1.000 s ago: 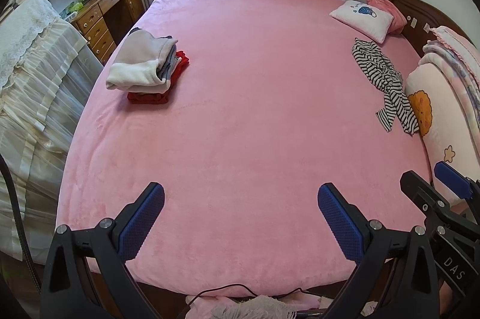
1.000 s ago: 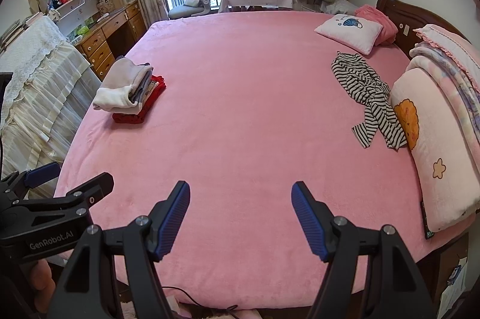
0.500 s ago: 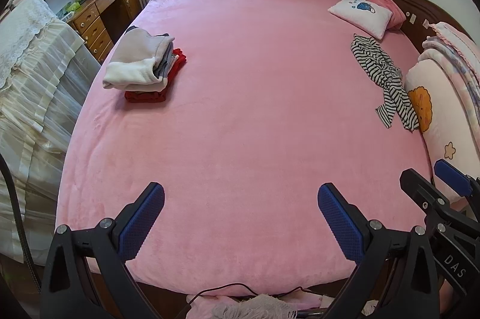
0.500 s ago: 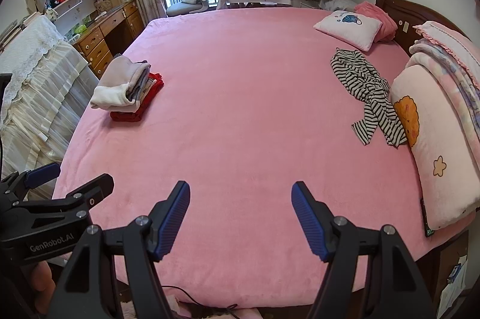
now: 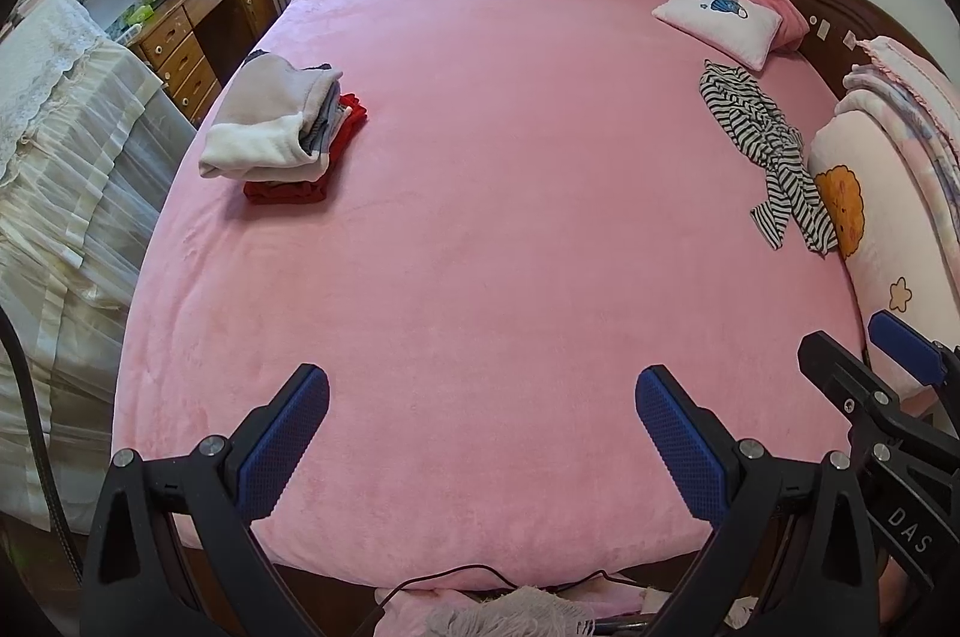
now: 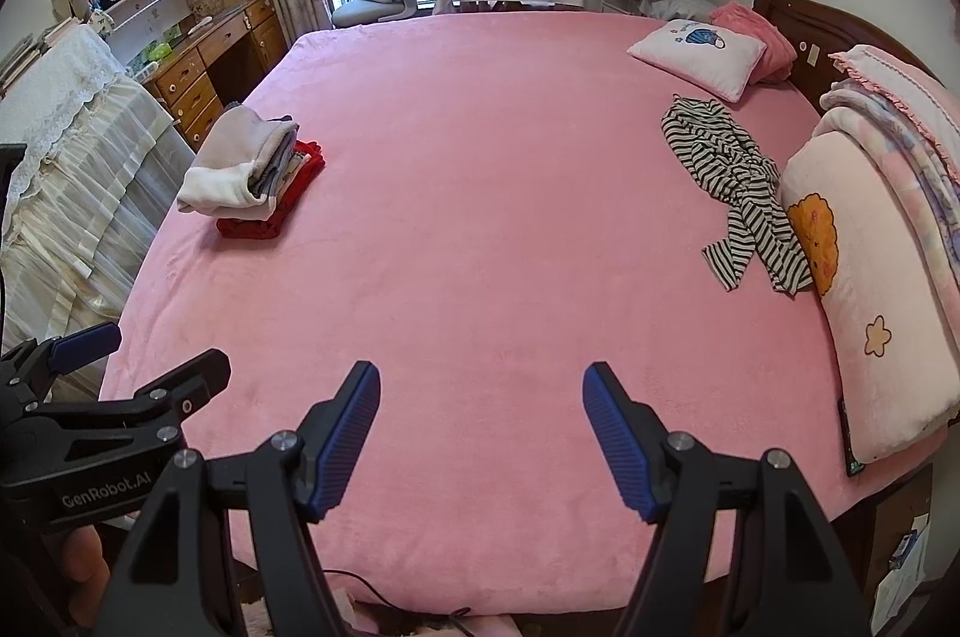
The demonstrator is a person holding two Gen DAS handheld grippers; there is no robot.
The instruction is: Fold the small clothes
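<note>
Nothing has shifted since a second ago. From the left view, our left tool (image 5: pixel 483 433) hangs wide open and empty over the bed (image 5: pixel 480 247); we should reach right for the striped garment (image 5: pixel 765 145). From the right view, our right tool (image 6: pixel 482 436) gapes empty too; that garment (image 6: pixel 729 181) lies crumpled beside the pillow (image 6: pixel 852 289), needing spreading flat first.

White lettering "GenRobot.AI" on the black body of the left tool (image 6: pixel 114 367), seen from the right wrist. White "DAS" on the right tool (image 5: pixel 864 355) body, seen from the left wrist; remainder cut off.
</note>
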